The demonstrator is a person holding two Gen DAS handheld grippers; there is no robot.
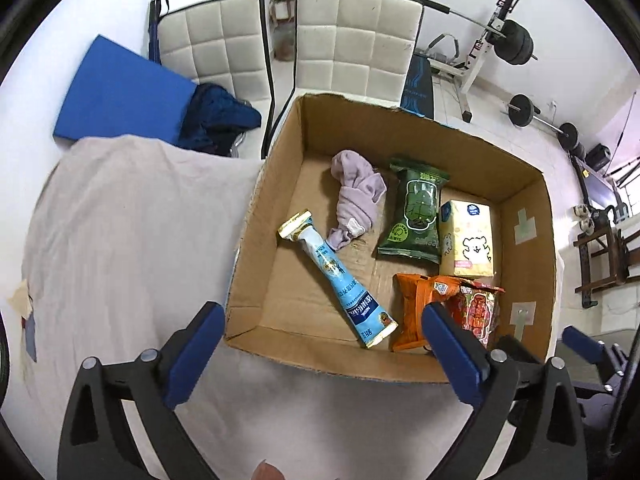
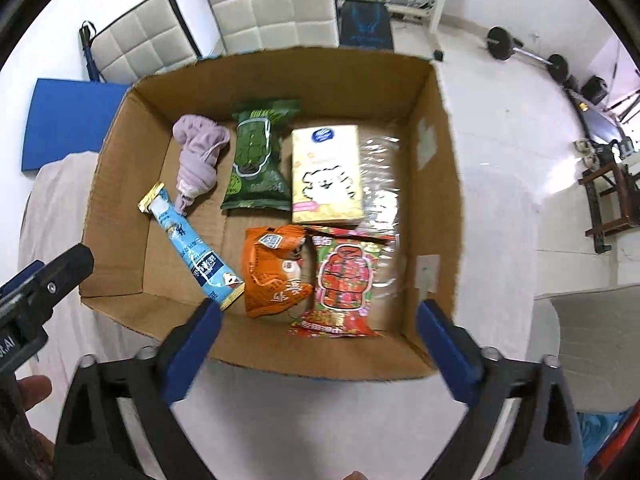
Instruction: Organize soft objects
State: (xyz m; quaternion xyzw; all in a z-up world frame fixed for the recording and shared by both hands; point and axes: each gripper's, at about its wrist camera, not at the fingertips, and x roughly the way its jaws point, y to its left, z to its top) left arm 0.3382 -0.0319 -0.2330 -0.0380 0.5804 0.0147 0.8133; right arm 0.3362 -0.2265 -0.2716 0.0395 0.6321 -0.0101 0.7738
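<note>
An open cardboard box (image 1: pixel 528 240) (image 2: pixel 444 184) holds several soft items: a lilac cloth (image 1: pixel 356 196) (image 2: pixel 198 152), a green pouch (image 1: pixel 416 212) (image 2: pixel 256 156), a yellow tissue pack (image 1: pixel 466 238) (image 2: pixel 326 174), a blue tube pack (image 1: pixel 340 276) (image 2: pixel 192 250), an orange packet (image 1: pixel 412 312) (image 2: pixel 274 272), a red packet (image 1: pixel 478 308) (image 2: pixel 344 284) and a clear plastic bag (image 2: pixel 380 184). My left gripper (image 1: pixel 324 340) is open and empty above the box's near edge. My right gripper (image 2: pixel 318 334) is open and empty above the near wall.
The box sits on a table covered with a pale cloth (image 1: pixel 120 240). A blue pad (image 1: pixel 120 92) lies at the back left. Two white padded chairs (image 1: pixel 352 36) stand behind the table. Weight equipment (image 1: pixel 512 44) stands on the floor to the right.
</note>
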